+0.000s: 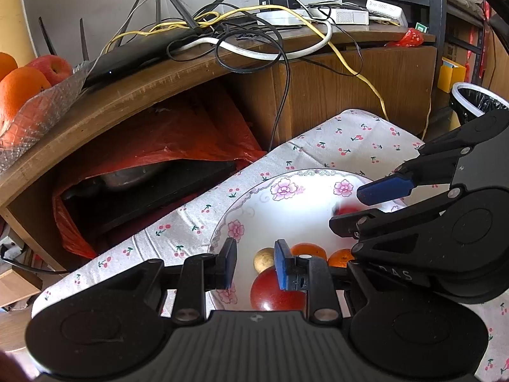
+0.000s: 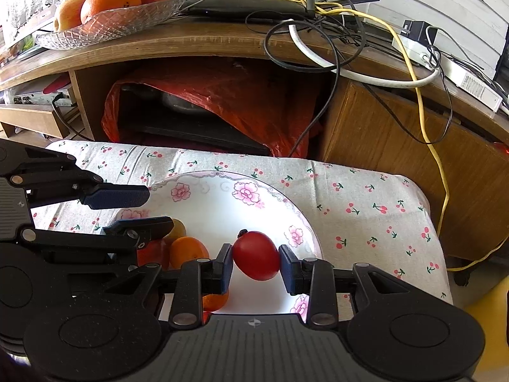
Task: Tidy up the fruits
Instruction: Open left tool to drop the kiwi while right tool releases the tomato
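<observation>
Right gripper [image 2: 256, 262]: jaws closed on a small red fruit [image 2: 256, 255], one blue pad on each side of it, held just above the near right part of the flowered plate [image 2: 222, 203]. Left gripper [image 1: 256, 262]: at its narrowest, yet a gap shows between the pads and nothing sits in it; it hangs over the near left of the plate with a larger red fruit [image 1: 270, 291] just below its right finger. We order the scene by size. Largest is the wooden cabinet [image 2: 381, 133] at the far side, its top tangled with cables [image 2: 318, 28] and carrying a glass bowl [image 2: 127, 22] of oranges and apples at far left. Next comes the cherry-print cloth [image 2: 366, 197] spread under the plate. Then the plate itself, then the fruit clustered at its near left: an orange one [image 2: 187, 251] and a yellow-brown one [image 2: 179, 229], close together beside the left gripper. For the step in hand, we judge the red fruit is being placed or sorted. We would keep the squeeze light, since it looks soft and round and could slip or bruise, lower it to bare plate right of the cluster, release only when it rests, and keep the left gripper clear of the pile so nothing rolls.
</observation>
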`<state>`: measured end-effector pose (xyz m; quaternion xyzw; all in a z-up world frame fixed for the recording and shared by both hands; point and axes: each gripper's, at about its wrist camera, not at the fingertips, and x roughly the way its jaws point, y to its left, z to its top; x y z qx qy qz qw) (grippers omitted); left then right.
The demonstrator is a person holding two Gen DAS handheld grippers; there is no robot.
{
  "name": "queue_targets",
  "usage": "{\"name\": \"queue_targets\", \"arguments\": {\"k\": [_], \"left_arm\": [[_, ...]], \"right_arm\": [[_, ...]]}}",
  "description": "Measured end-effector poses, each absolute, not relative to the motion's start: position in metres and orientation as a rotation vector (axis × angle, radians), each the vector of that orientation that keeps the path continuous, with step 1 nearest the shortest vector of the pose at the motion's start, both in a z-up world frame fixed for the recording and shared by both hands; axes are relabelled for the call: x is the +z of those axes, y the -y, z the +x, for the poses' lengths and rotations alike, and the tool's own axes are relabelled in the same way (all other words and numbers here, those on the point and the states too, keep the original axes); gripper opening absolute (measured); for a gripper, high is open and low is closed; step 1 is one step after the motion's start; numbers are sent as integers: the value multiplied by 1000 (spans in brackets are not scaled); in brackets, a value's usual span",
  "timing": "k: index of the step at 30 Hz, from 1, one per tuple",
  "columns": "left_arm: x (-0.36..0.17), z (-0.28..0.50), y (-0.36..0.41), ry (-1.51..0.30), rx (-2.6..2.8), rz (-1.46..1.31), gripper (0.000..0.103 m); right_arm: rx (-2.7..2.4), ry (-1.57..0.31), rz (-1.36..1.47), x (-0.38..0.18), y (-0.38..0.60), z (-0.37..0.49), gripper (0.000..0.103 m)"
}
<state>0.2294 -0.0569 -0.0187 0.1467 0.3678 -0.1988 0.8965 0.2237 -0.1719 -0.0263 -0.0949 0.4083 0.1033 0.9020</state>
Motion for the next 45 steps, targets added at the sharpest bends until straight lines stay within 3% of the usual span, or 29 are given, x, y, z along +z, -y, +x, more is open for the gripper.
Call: {"name": "queue_targets", "arguments": {"k": [24,45], "left_arm": [[5,226,37,-741,-395,226,39],[16,174,20,-777,-407,276,40]], "right_arm": [[204,-811,-167,-13,179,218,43],[245,-789,-198,10,166,174,43]]}}
